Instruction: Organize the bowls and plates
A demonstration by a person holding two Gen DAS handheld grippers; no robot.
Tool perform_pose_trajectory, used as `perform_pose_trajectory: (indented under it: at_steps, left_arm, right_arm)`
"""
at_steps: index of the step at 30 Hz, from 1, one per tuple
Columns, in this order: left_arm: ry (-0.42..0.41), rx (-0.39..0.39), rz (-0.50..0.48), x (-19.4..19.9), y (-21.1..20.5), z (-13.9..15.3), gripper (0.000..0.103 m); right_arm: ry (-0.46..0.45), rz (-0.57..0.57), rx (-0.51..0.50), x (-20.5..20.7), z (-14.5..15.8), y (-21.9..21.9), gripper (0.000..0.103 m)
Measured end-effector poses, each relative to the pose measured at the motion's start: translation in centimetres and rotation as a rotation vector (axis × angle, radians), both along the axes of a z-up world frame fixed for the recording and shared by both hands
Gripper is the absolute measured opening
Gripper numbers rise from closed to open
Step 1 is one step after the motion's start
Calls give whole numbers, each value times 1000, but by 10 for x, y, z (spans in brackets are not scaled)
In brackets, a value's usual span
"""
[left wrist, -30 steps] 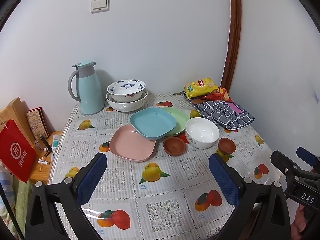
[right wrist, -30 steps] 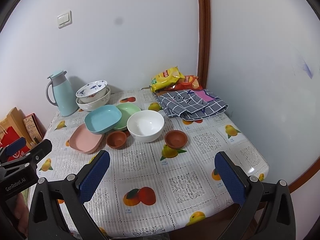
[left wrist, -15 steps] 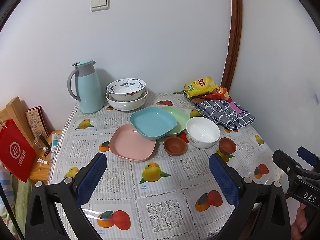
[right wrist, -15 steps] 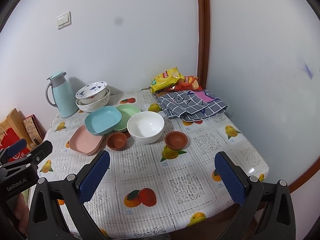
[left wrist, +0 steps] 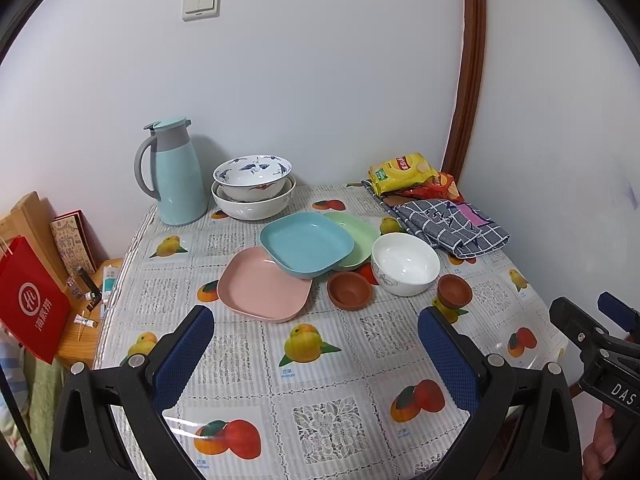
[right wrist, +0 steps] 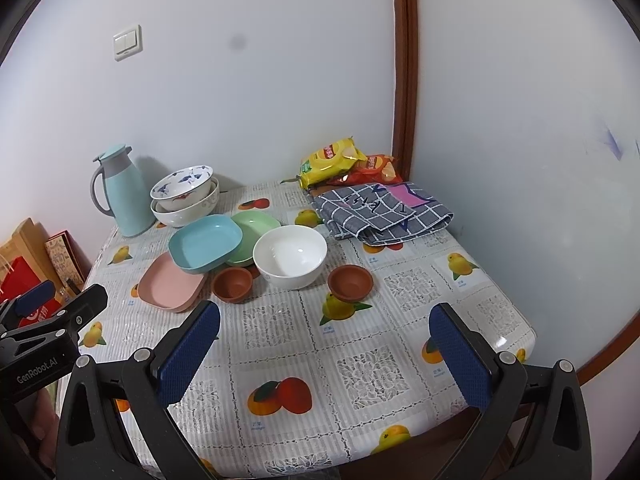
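Hovering above the near edge of the bench (left wrist: 320,364), the left hand-held gripper (left wrist: 316,352) and the right hand-held gripper (right wrist: 324,344) both have their jaws spread wide and hold nothing. All dishware sits toward the far half of the bench. A blue plate (left wrist: 306,249) rests tilted, overlapping a pink plate (left wrist: 262,286) on one side and a green plate (left wrist: 356,236) on the other. A white bowl (left wrist: 405,262) stands just beside the green plate, with one small brown bowl (left wrist: 349,290) on its left and a second brown bowl (left wrist: 454,290) on its right. Two nested patterned bowls (left wrist: 253,190) stand beside a teal jug (left wrist: 178,176) at the back. The plates appear to be light, stiff plastic; grip each by its raised rim. The white bowl appears ceramic, heavier, smooth and breakable; pinch its wall at the rim, one finger inside and one outside.
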State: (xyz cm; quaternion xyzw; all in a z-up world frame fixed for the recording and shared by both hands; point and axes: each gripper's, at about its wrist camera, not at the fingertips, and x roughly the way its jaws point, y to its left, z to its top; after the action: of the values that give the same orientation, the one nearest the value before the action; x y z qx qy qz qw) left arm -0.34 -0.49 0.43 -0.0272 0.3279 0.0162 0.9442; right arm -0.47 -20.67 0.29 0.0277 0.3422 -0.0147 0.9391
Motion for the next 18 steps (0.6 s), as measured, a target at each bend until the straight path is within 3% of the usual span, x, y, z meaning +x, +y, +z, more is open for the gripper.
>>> perform_pose_trajectory:
  at_steps: [18]
  left_arm:
    - [0, -1, -3, -1, 1, 0, 103]
  right_arm:
    - [-11, 0, 3, -3, 3, -1, 103]
